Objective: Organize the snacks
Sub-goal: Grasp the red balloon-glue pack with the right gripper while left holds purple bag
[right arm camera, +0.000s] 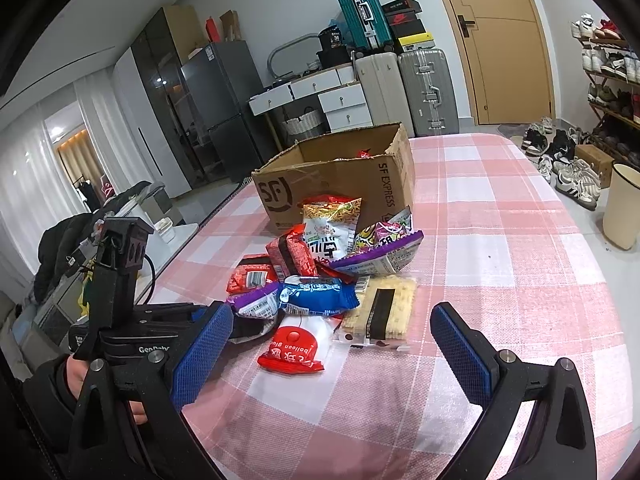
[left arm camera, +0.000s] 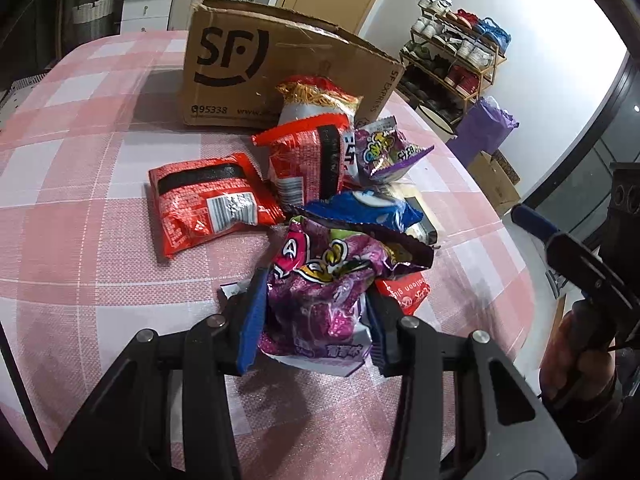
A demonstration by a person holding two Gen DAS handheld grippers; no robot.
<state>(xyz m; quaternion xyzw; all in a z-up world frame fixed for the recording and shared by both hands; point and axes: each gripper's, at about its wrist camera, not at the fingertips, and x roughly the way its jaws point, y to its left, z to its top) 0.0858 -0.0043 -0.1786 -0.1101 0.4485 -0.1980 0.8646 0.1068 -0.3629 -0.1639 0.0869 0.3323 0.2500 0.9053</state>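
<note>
- The box (right arm camera: 336, 184) stands open-topped on the table (right arm camera: 500, 240), behind the snack pile; something red shows inside it. Judged as the goal for the snacks, it lies well apart from the held bag, so the carry passes over the whole pile.
- The pile (right arm camera: 332, 264) lies between the box and both grippers. Risk: a low carry drags the upright noodle bag (left arm camera: 316, 104) or the red packs (left arm camera: 208, 200) out of place.
- The purple bag (left arm camera: 320, 292) sits at the near edge of the pile, its top against the blue pack (left arm camera: 368, 208) and overlapping a red-and-white packet (left arm camera: 404, 292). Risk: lifting pulls these neighbours along or tips them.
- The left gripper (left arm camera: 316, 320) points steeply down and pinches the purple bag, pads pressing both sides of the crumpled film. Risk: the grip holds slack, air-filled film only, so the bag may slip or burst.
- The right gripper (right arm camera: 332, 348) is spread wide and empty, tilted down over the near packets, with a hand (right arm camera: 76, 376) on the left tool beside it. Risk: the tools collide if both move in together.
</note>
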